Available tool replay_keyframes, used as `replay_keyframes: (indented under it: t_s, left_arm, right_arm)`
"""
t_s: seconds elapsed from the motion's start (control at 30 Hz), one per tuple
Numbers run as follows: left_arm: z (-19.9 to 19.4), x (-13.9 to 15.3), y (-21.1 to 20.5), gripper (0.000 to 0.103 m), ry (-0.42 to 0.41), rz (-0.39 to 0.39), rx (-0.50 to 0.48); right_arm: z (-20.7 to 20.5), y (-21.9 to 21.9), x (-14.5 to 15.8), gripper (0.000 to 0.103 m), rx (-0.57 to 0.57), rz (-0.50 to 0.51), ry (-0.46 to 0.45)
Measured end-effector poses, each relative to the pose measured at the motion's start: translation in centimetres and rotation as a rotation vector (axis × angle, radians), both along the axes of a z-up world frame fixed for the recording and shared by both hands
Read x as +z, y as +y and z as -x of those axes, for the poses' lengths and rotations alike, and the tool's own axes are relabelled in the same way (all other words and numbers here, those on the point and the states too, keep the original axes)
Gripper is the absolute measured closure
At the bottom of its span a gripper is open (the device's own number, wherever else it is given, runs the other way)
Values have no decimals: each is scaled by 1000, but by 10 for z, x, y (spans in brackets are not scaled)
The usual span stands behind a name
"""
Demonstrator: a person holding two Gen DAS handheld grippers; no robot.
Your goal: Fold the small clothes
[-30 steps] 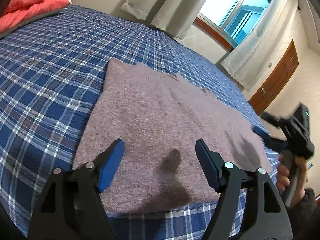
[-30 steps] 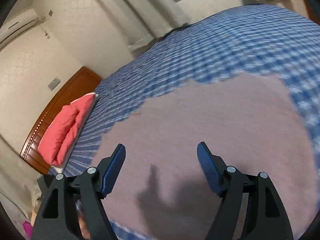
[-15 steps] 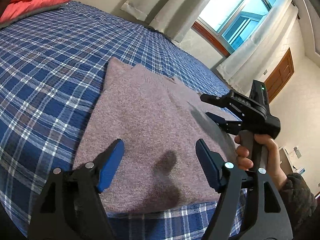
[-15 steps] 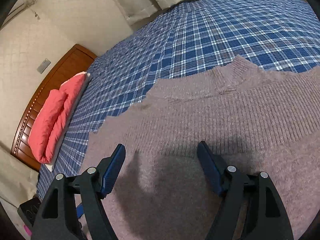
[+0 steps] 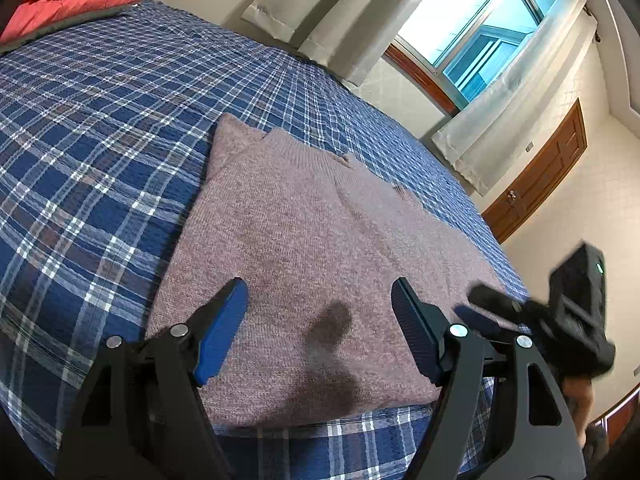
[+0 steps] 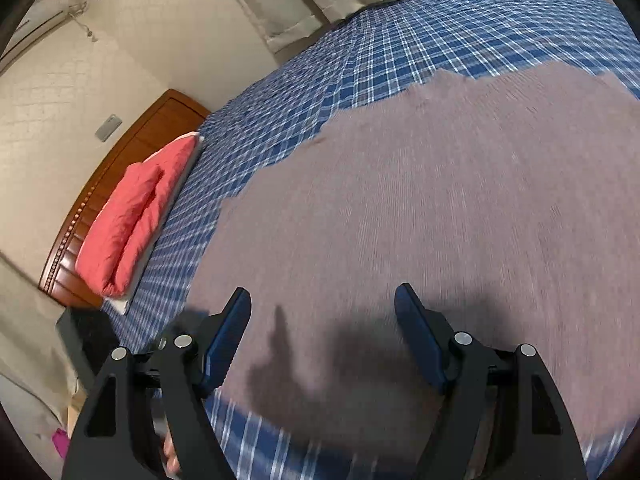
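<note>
A mauve knit sweater (image 5: 312, 232) lies flat and folded on the blue plaid bedcover (image 5: 100, 120), its neck end pointing away. My left gripper (image 5: 318, 286) hangs open over the sweater's near edge with nothing between its blue pads. In the left wrist view my right gripper (image 5: 476, 306) is a blurred shape low over the sweater's near right corner, held by a hand. In the right wrist view the right gripper (image 6: 323, 290) stands open above the sweater (image 6: 440, 208), empty, with its shadow on the knit. That view is motion-blurred.
A red quilt (image 6: 132, 216) lies by the wooden headboard (image 6: 132, 152) at the bed's far end. Beyond the bed are a curtained window (image 5: 480, 28) and a wooden door (image 5: 548, 172). The bed's near edge (image 5: 360, 440) runs just below the sweater.
The right gripper swung up over the sweater's right side, then came back down to its near right corner. The left gripper stayed put. Both stayed open.
</note>
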State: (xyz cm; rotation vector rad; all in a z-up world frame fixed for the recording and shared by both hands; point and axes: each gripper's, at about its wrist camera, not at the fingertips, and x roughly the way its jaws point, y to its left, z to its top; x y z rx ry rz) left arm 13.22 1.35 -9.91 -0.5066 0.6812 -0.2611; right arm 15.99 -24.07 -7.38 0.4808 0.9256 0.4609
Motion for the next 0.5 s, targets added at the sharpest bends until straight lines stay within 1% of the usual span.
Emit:
replay_keyframes:
  t_s: [0.07,0.17,0.23,0.3,0.4,0.5]
  left_arm:
    - [0,0,0,30,0,1,0]
    - [0,0,0,30,0,0,0]
    - [0,0,0,30,0,1,0]
    - [0,0,0,30,0,3,0]
    - [2,0,-1,30,1,6,0]
    - [2,0,-1,30,2,7,0]
  right_arm:
    - [18,0,2,29,-4,17,-24]
    - [36,-2,-1,29,-4,10,-31]
    - [44,0,-7,29,3,31,-29]
    - [47,1,-14,29,7,41,-35]
    - [52,2,-20,29,-1,55,-81]
    - [52,8,-19,24,12,81,-98]
